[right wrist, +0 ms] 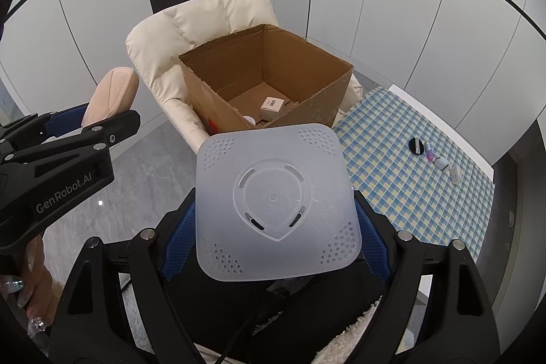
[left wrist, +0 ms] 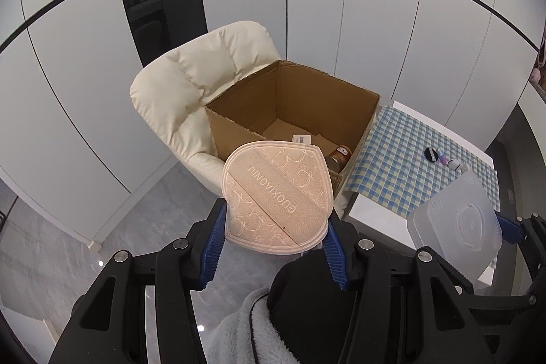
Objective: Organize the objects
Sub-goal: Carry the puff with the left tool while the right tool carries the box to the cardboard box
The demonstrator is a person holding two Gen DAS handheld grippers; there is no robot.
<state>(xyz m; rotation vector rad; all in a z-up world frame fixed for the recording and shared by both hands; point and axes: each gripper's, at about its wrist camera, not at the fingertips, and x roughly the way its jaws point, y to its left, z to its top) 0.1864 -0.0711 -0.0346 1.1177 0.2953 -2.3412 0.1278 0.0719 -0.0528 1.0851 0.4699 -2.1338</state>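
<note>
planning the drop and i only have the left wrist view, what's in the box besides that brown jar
Observer: A small white carton with a barcode label lies on the floor of the box.
Operator: what's the clear thing at my right edge
Observer: A frosted lid with perforated corners, clamped in the right gripper.
Operator: how many small things on the checked cloth
Observer: Four in a row: a black puff, a pink tube, then two pale pieces, all apart from the box.

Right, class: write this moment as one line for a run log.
left gripper: shut on pink pad | right gripper: shut on clear cover | cardboard box: open, on chair | both items outside box
</note>
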